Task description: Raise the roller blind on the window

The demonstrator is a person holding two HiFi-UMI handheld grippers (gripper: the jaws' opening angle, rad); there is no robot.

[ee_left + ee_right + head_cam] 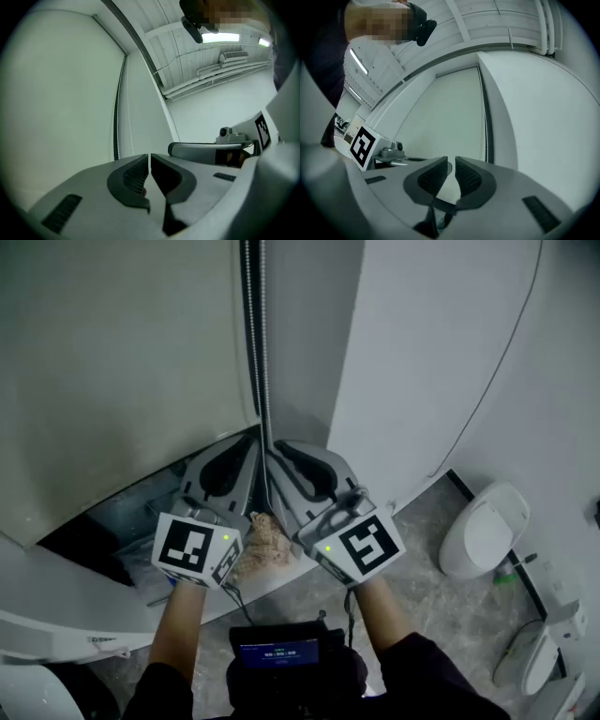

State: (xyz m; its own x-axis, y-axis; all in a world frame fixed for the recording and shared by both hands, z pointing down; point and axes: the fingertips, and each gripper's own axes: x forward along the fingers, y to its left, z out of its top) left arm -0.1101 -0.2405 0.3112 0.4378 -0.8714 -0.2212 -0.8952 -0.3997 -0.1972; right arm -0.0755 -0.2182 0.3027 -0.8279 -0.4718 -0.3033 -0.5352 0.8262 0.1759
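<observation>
My left gripper (251, 444) is closed to a sliver, and my right gripper (281, 451) is barely parted and empty. The bead chain (265, 352) hangs down between them, beside the roller blind (122, 362) edge.

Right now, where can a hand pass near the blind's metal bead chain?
Free: the pale roller blind face left of the metal bead chain, and the plain white wall right of it. Crowded: the chain's lower end, flanked by the left gripper and right gripper.
</observation>
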